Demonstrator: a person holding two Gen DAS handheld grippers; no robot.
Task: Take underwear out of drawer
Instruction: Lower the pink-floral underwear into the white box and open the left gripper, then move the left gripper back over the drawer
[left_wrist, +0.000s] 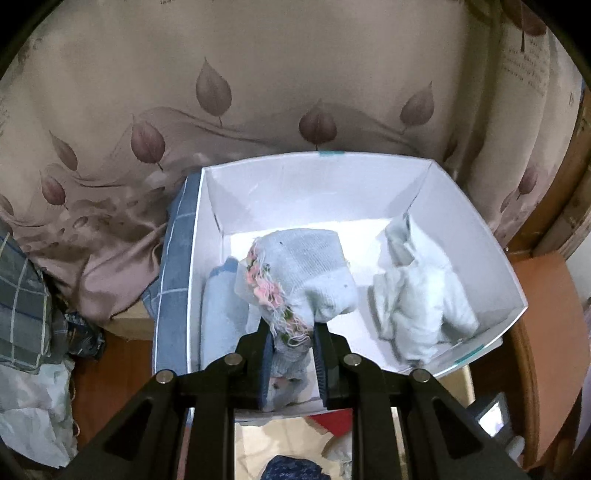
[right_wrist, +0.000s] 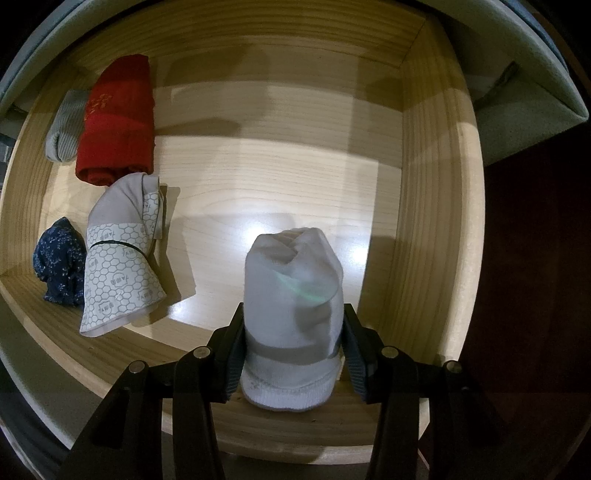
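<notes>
- Drawer (right_wrist: 424, 206): pale wood, visible grain, smooth floor with a soft sheen.
- Grey roll (right_wrist: 291, 295) in the drawer: matt knit cloth, ribbed white cuff.
- Red roll (right_wrist: 116, 122), far left in the drawer: plush matt cloth.
- White box (left_wrist: 491, 254): smooth matt card.
- Curtain (left_wrist: 258, 74): satiny cloth.

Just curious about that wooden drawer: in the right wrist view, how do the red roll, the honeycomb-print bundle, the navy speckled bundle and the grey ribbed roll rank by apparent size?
Largest to smallest, as they look:
1. White honeycomb-print fabric bundle
2. Red rolled cloth, close to it and farther back, so that order is unsure
3. Navy speckled fabric bundle
4. Grey ribbed rolled cloth, partly hidden behind the red one
</notes>
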